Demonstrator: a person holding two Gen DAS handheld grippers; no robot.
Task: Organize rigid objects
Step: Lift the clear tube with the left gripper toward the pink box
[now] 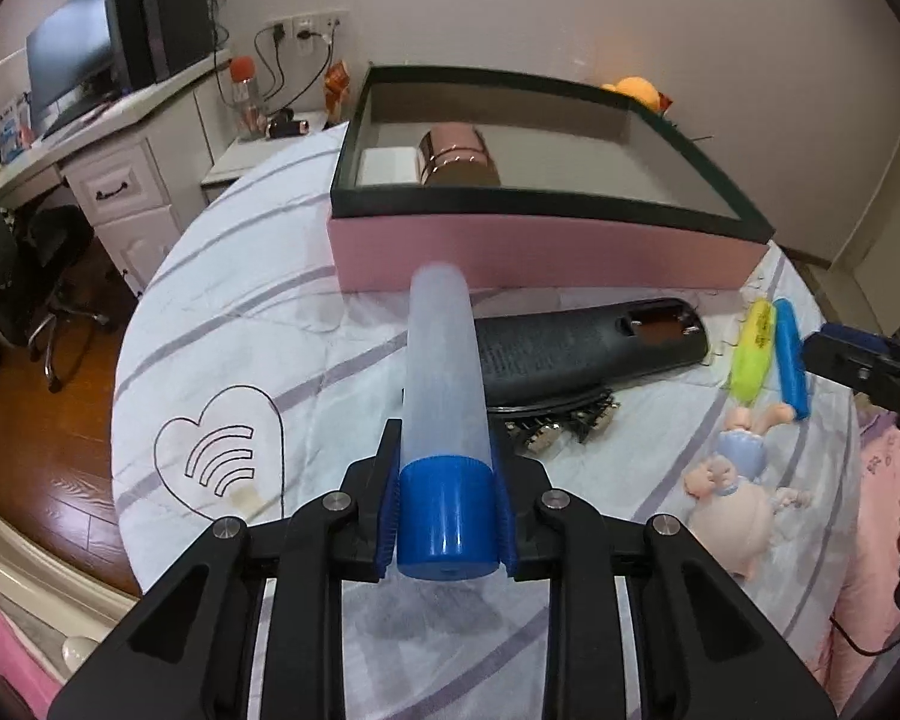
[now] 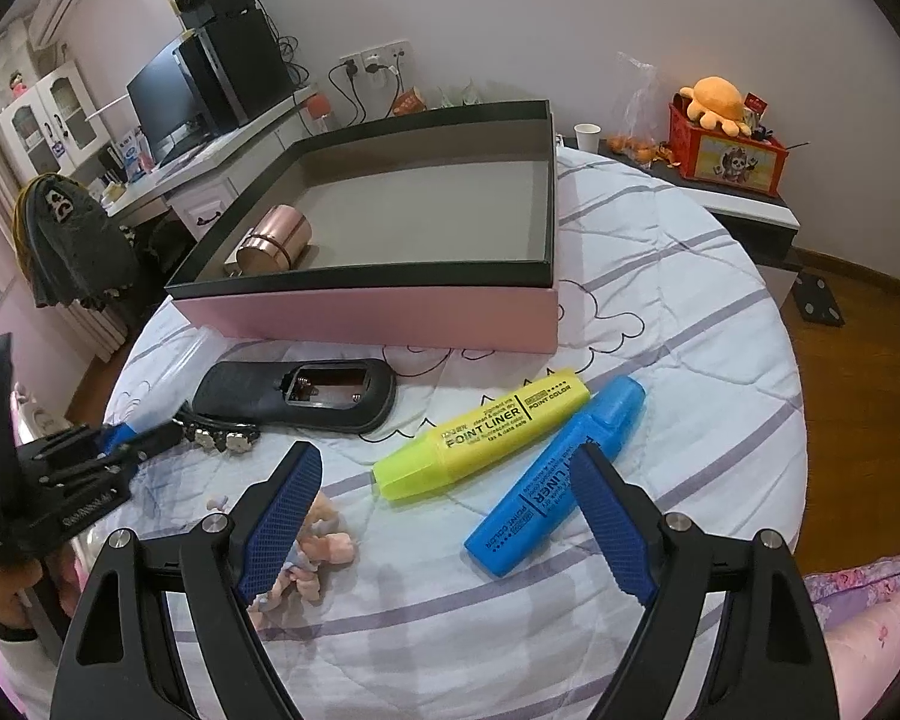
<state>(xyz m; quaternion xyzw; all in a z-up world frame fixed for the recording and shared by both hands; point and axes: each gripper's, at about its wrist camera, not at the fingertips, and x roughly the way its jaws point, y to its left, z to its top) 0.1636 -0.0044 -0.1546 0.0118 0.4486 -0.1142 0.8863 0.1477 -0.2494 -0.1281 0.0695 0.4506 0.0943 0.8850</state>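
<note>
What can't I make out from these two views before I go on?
- White item in the box: left view shows only its top over the box wall; right view has the copper cup hiding it.
- Bracelet: partly under the remote and tube in the left view.
- Doll: right view, partly behind the right claw finger.
- Tube contents: frosted wall, unreadable.

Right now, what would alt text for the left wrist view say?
The left hand-held gripper is shut on a frosted tube with a blue cap, aimed at a pink box on a bed. A black remote, yellow marker and blue marker lie before the box.
</note>
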